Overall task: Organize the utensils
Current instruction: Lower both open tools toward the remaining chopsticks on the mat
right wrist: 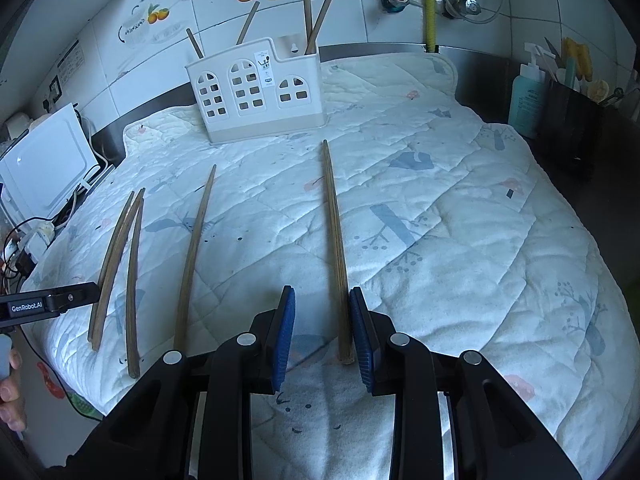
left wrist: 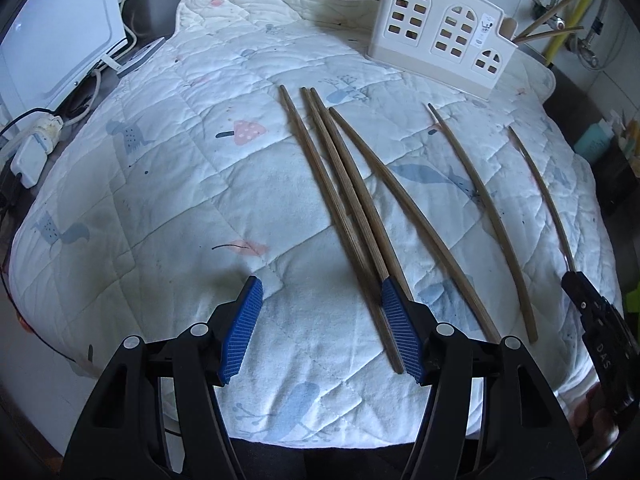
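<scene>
Some chopsticks (right wrist: 307,8) already standing in the white holder (right wrist: 256,96). Six more chopsticks (left wrist: 340,208) still lying on the blanket (left wrist: 180,200) in front of the holder. Left tongs (left wrist: 322,328) spread wide with nothing pinched, beside the bunch; right tongs (right wrist: 322,340) loose around one chopstick (right wrist: 336,248), not squeezing.

Black grippers (left wrist: 322,328), ribbed blue pads (right wrist: 283,338), silver rivets

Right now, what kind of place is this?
Probably a home kitchen counter: tiled wall with water valves, a utensil holder holding chopsticks, a soap bottle.
</scene>
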Demonstrator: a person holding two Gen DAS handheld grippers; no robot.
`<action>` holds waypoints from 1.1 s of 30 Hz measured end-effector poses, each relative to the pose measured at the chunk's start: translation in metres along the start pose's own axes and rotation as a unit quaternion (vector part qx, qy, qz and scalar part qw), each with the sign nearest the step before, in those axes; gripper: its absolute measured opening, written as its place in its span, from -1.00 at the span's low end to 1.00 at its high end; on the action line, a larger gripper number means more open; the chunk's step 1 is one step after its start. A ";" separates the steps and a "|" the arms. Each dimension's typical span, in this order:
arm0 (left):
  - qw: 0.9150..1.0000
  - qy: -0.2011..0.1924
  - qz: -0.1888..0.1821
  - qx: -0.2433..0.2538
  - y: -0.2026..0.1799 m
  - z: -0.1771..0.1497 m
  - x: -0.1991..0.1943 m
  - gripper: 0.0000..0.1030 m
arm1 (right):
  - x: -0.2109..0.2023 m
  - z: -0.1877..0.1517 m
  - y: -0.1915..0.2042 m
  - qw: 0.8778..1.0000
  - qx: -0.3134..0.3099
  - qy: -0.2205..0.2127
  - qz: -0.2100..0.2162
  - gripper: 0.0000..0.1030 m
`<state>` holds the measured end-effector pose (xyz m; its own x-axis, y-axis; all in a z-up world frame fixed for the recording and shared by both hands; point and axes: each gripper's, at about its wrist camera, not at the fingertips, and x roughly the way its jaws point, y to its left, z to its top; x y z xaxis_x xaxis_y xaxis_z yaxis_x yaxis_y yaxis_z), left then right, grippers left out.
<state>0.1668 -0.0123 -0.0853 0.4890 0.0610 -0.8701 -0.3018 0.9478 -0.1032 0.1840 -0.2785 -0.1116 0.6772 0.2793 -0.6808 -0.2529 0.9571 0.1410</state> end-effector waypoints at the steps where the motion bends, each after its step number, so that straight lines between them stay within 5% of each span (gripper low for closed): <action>1: 1.000 -0.003 0.005 0.002 -0.002 0.000 0.000 0.20 | 0.000 0.000 0.000 1.000 0.001 0.000 0.001 -0.46; 20: 0.997 -0.030 0.070 0.030 -0.014 -0.006 0.005 0.20 | -0.002 -0.002 0.000 1.000 0.003 -0.003 0.004 -0.48; 23: 0.997 -0.032 0.058 0.034 -0.009 -0.005 0.004 0.19 | -0.001 -0.002 0.000 1.000 0.003 -0.002 0.001 -0.52; 33: 0.997 -0.036 0.041 0.057 0.003 -0.009 -0.003 -0.23 | -0.001 -0.002 -0.003 1.000 0.002 -0.002 -0.004 -0.70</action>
<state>0.1577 -0.0126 -0.0873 0.5251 0.1585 -0.8361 -0.2512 0.9676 0.0257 0.1825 -0.2824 -0.1130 0.6817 0.2719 -0.6792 -0.2450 0.9596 0.1383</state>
